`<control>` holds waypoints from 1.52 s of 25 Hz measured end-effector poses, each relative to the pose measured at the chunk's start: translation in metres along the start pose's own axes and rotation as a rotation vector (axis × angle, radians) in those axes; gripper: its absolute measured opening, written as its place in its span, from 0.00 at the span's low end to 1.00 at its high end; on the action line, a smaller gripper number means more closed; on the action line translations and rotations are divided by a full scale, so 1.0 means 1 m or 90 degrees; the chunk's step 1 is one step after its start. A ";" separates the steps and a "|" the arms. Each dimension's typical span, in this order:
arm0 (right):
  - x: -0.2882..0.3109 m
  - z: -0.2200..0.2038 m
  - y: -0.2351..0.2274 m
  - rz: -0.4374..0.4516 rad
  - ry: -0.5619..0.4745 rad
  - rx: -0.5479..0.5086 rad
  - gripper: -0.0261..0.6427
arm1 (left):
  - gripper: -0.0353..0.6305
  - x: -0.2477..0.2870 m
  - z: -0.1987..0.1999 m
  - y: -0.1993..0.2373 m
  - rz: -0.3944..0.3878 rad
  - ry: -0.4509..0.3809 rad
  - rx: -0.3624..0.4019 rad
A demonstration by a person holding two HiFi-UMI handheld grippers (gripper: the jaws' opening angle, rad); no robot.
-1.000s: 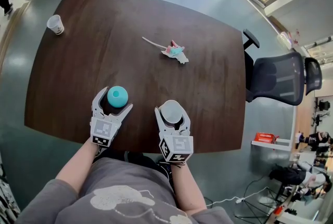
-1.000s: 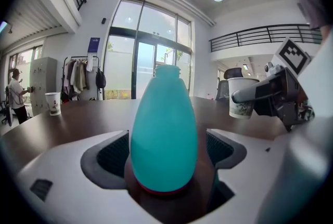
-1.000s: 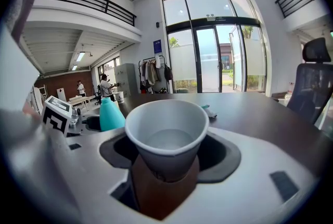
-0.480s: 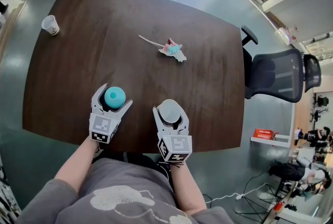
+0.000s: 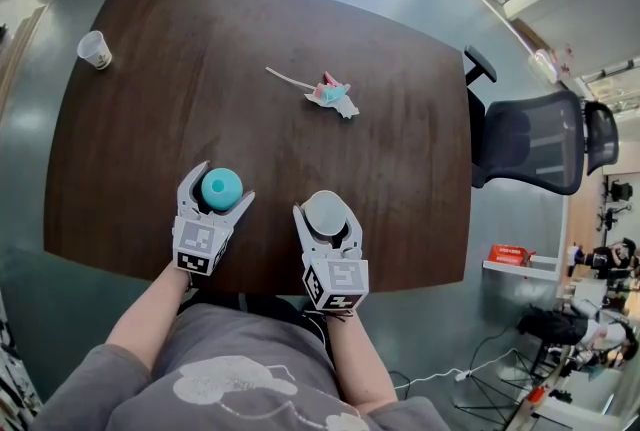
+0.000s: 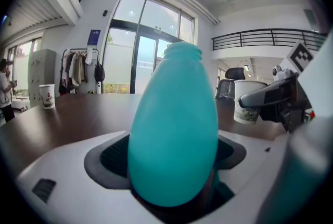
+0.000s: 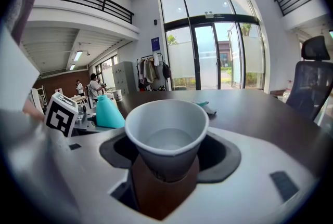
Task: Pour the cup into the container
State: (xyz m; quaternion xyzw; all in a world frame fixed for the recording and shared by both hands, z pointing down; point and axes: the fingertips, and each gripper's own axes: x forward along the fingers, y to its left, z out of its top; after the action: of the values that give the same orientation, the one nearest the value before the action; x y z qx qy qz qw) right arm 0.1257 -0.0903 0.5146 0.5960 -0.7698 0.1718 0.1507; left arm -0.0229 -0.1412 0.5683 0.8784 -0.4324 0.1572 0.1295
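A teal bottle-shaped container (image 5: 222, 188) stands upright near the table's front edge, and my left gripper (image 5: 217, 191) is shut on its body. In the left gripper view the container (image 6: 174, 129) fills the middle between the jaws. To its right, my right gripper (image 5: 327, 219) is shut on a white paper cup (image 5: 327, 212), held upright. The cup (image 7: 167, 137) has its mouth open to the right gripper view, with what looks like clear liquid low inside. The two grippers sit side by side, a short gap apart.
On the dark wooden table (image 5: 200, 69), a second paper cup (image 5: 94, 49) stands at the far left corner. A crumpled pink and teal wrapper (image 5: 330, 95) lies mid-table. A black office chair (image 5: 535, 144) stands off the table's right side.
Only the head view has shifted a little. Both grippers hold the container and the cup in the same places.
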 end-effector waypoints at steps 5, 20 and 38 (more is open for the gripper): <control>0.002 0.000 0.002 0.003 0.001 -0.003 0.48 | 0.70 -0.002 0.000 -0.004 -0.031 0.000 0.009; 0.002 0.014 0.009 0.025 -0.005 -0.031 0.48 | 0.69 -0.009 0.020 -0.018 -0.072 -0.008 0.047; -0.032 0.082 0.047 0.169 -0.014 -0.125 0.48 | 0.69 -0.039 0.075 -0.066 -0.138 -0.014 0.063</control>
State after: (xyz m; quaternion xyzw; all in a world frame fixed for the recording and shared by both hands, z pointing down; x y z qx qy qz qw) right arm 0.0854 -0.0879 0.4228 0.4734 -0.8565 0.1078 0.1754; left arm 0.0199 -0.1010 0.4784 0.9271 -0.3277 0.1538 0.0975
